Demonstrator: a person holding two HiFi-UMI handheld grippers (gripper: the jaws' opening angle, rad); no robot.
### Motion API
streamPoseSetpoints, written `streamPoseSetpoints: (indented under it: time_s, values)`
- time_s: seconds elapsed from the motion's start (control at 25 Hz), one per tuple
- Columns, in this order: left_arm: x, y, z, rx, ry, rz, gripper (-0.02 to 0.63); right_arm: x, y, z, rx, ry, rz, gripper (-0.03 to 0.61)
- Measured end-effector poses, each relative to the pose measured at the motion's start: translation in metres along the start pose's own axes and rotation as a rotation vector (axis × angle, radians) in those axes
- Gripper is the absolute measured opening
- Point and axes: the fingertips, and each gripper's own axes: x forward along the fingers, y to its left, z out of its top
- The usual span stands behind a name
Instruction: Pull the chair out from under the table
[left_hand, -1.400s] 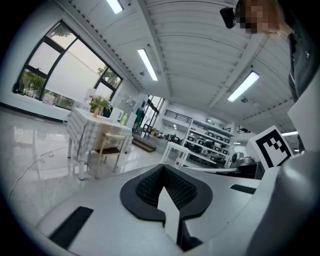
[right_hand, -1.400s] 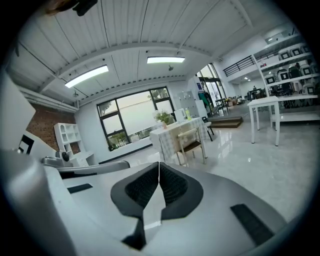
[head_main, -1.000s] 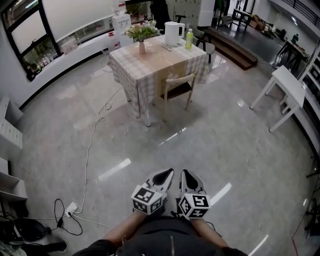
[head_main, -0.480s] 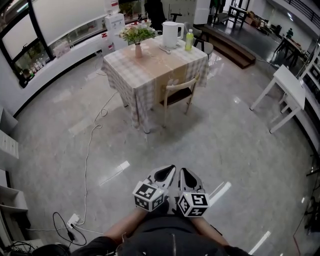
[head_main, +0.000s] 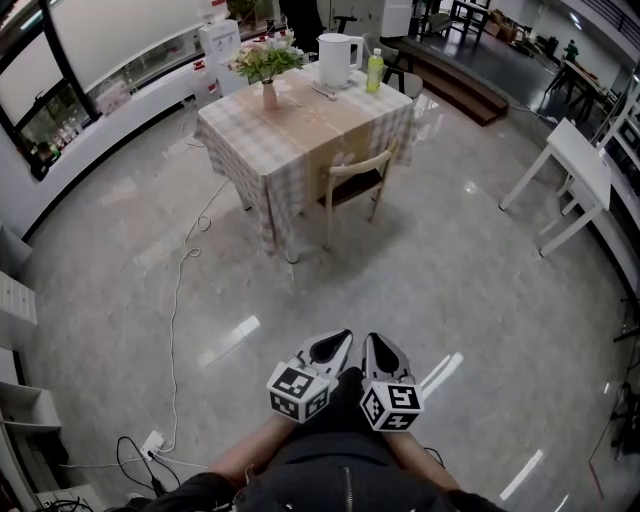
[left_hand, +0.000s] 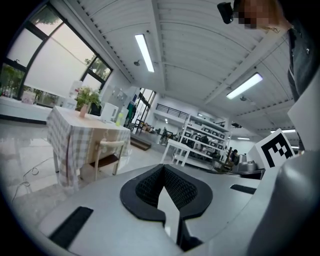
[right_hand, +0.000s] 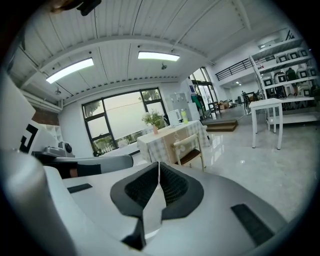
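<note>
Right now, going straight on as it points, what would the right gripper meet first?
Only bare floor lies ahead of the right gripper; the first thing is probably the chair, though depth is unclear.

Chair (head_main: 358, 166) partly under table (head_main: 238, 142)

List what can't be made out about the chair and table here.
- Chair, seat front and front legs: head view, tucked under the tablecloth.
- Table, far legs: head view, covered by the tablecloth.
- Bottle label: every view, too small.
- Cable, upper end: head view, too thin to follow near the table.
</note>
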Motion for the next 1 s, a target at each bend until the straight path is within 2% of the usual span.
streamPoseSetpoints:
  time_s: [0.44, 1.0]
  values:
    - [0.008, 0.015, -0.003, -0.035, -0.002, 0.016, 0.009, 0.013, -0.004, -0.006, -0.009, 0.029, 0.003, 0.015]
    - [0.067, 0.057, 0.021, -0.042, 0.008, 0.038, 0.009, 0.082, -0.038, 0.025, -0.016, 0.039, 0.032, 0.015]
